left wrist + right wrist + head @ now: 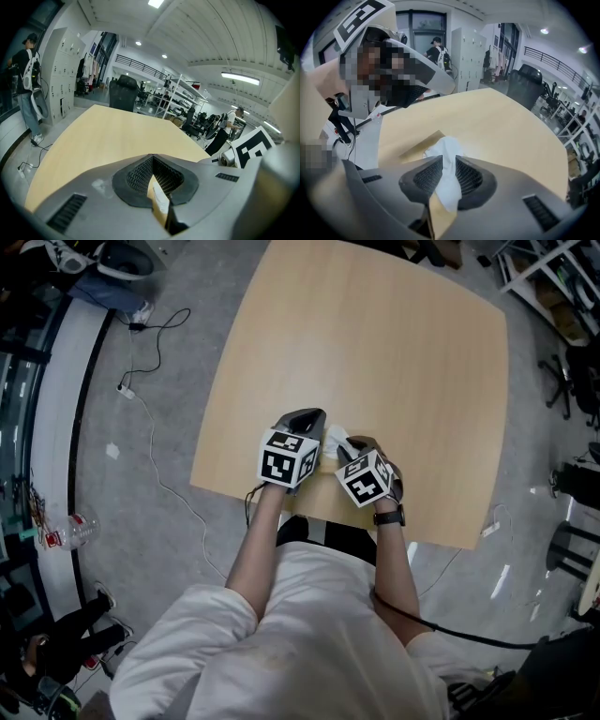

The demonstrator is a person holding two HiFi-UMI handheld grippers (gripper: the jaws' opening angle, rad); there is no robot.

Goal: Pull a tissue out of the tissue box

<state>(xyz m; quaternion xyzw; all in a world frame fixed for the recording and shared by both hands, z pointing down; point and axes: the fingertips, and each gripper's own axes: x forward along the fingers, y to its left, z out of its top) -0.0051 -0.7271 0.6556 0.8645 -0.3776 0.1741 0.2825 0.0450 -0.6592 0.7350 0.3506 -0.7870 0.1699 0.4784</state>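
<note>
**Tissue clamped, pull not yet made**

Step in hand: the grasp is done and the extraction is pending. The right gripper has its jaws drawn narrow onto the white tissue. The tissue bunches between the ribbed pads and puffs out beyond them. Under it lies the tan tissue box, flat on the worktop. The box opening is covered by the jaws, so I cannot say how much tissue is already out.

The left gripper has its jaws closed at the tips. A tan sliver of the box edge is wedged between them, with a bit of white against it. I read this as a bracing hold on the box.

Location: box and tissue sit by the worktop's near edge, directly in front of the person and between the two grippers. In the head view only a white tuft shows there, and the box is hidden.

Pose: both forearms reach forward and down, close together. The marker cubes face up toward the head camera. The left gripper points away across the worktop, and the right is angled inward toward it. There is a wristwatch on the right wrist.

Next move (judgement): lift the right gripper up and away with the clamp kept firm, while the left pins the box. If the left hold slips, the box may rise with the tissue, and a sharp tug could tear it.
</note>
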